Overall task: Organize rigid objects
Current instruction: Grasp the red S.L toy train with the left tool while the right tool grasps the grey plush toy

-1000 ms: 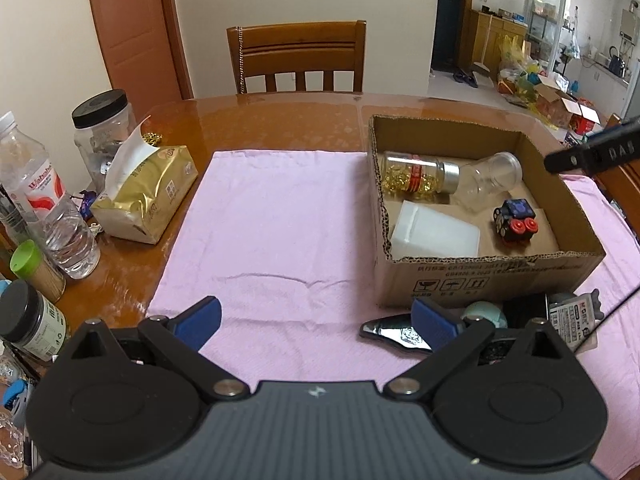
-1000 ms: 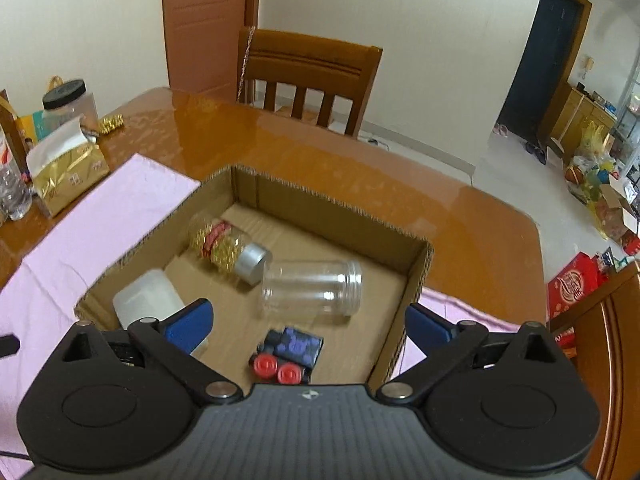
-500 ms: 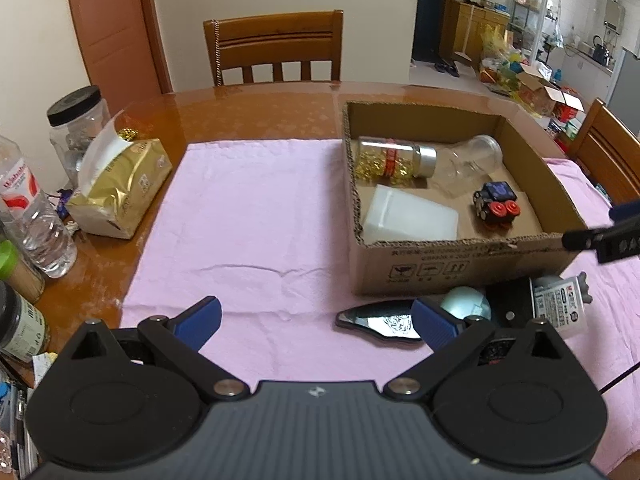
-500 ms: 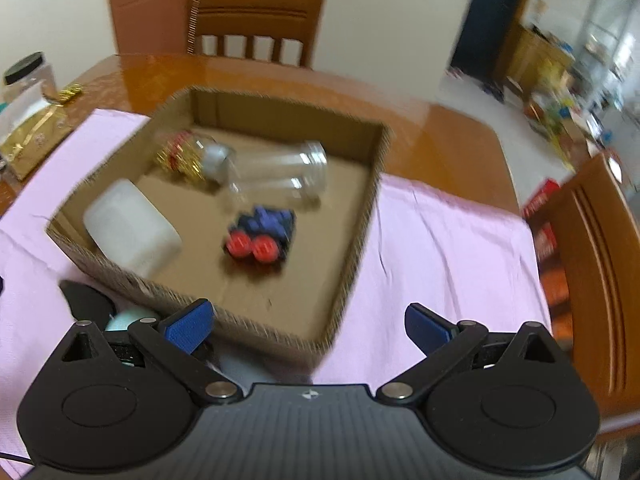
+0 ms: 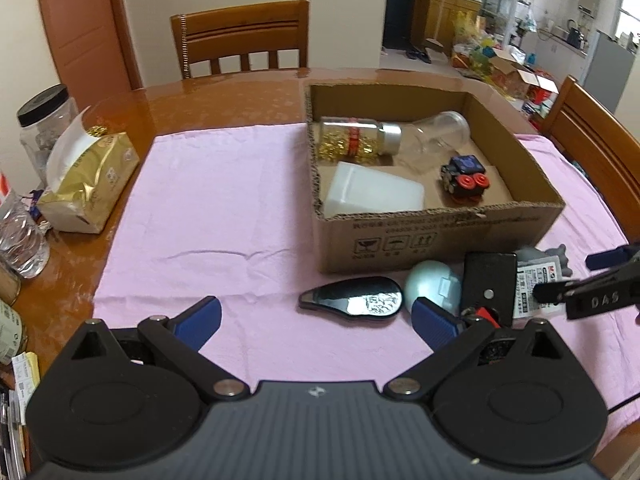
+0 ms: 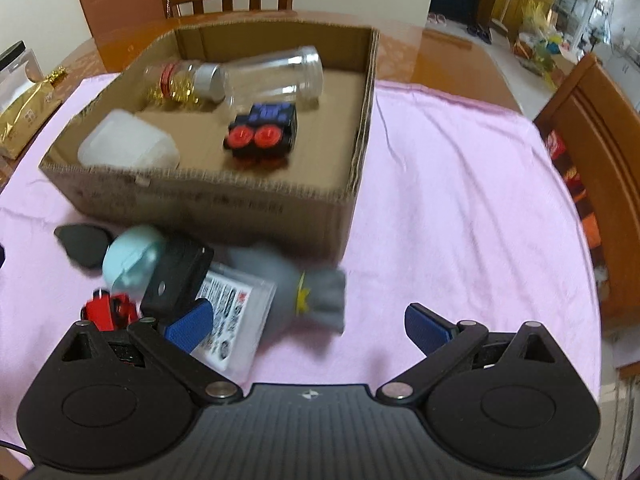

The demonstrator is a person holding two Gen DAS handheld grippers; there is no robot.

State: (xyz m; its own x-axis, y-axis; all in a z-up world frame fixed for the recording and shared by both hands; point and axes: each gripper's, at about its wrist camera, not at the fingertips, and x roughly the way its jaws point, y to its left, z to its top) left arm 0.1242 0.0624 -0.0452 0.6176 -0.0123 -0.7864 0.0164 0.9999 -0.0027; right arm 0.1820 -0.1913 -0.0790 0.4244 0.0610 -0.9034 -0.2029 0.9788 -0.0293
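Inside, the cardboard box [image 5: 440, 236] holds two jars, perhaps a tub; both grippers' fingers apart.

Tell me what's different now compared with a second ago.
The right gripper has pulled back from over the box toward the pile in front of it, near the grey pouch and white pack. The left gripper has also backed off a little. Both are open and empty, as before. The bottles, white container and cube in the box have not moved.

Wide-spread left claw [image 5: 316, 318] above pink cloth [image 5: 224, 208], near cardboard box [image 5: 432, 236]
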